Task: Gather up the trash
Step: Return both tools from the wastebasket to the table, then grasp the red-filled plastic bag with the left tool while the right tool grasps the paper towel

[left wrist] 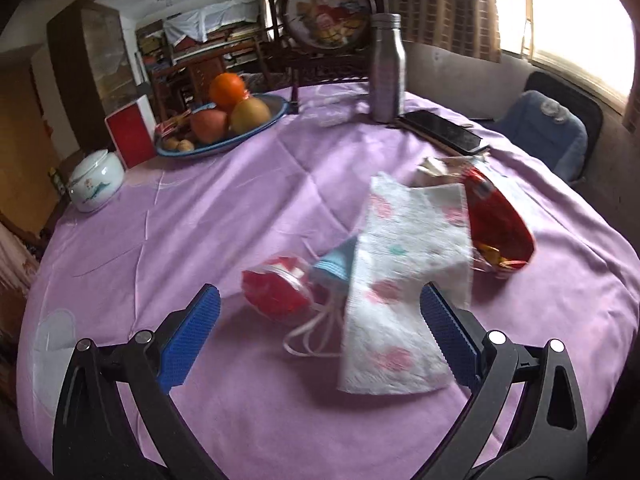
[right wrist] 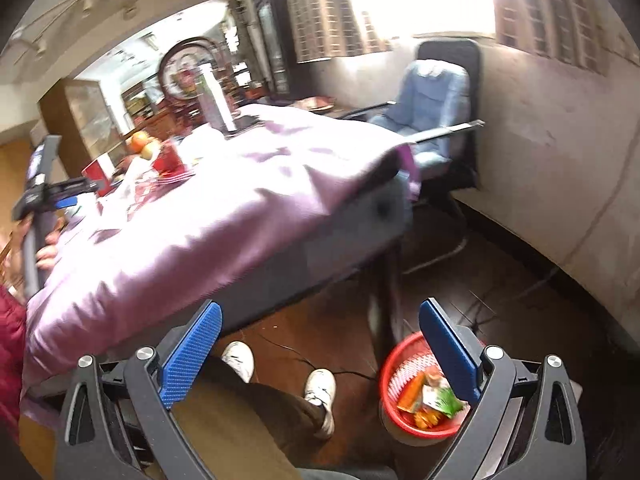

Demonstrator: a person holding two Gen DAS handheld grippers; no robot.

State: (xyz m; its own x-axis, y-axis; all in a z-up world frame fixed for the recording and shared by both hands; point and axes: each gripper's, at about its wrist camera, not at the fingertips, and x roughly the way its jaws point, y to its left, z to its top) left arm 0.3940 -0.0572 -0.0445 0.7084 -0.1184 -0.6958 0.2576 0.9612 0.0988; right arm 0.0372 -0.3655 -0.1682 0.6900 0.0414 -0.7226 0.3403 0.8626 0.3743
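Observation:
On the purple tablecloth (left wrist: 224, 208) lies a heap of trash: a white paper towel with pink spots (left wrist: 400, 280), a small red wrapper (left wrist: 276, 292), a blue face mask with white loops (left wrist: 332, 272) and a red snack bag (left wrist: 500, 224). My left gripper (left wrist: 320, 312) stands open just in front of the heap, with the mask and wrapper between its blue pads. My right gripper (right wrist: 320, 332) is open and holds nothing, off the table's edge above the floor. A red mesh bin (right wrist: 416, 388) with several wrappers in it stands on the floor below it. The left gripper (right wrist: 44, 192) also shows at the far left of the right wrist view.
At the back of the table stand a fruit bowl (left wrist: 224, 120), a red box (left wrist: 132, 132), a white lidded jar (left wrist: 96, 180), a steel bottle (left wrist: 386, 68) and a phone (left wrist: 448, 130). A blue chair (right wrist: 432, 112) stands by the wall. The person's legs and white shoes (right wrist: 320, 392) are beside the bin.

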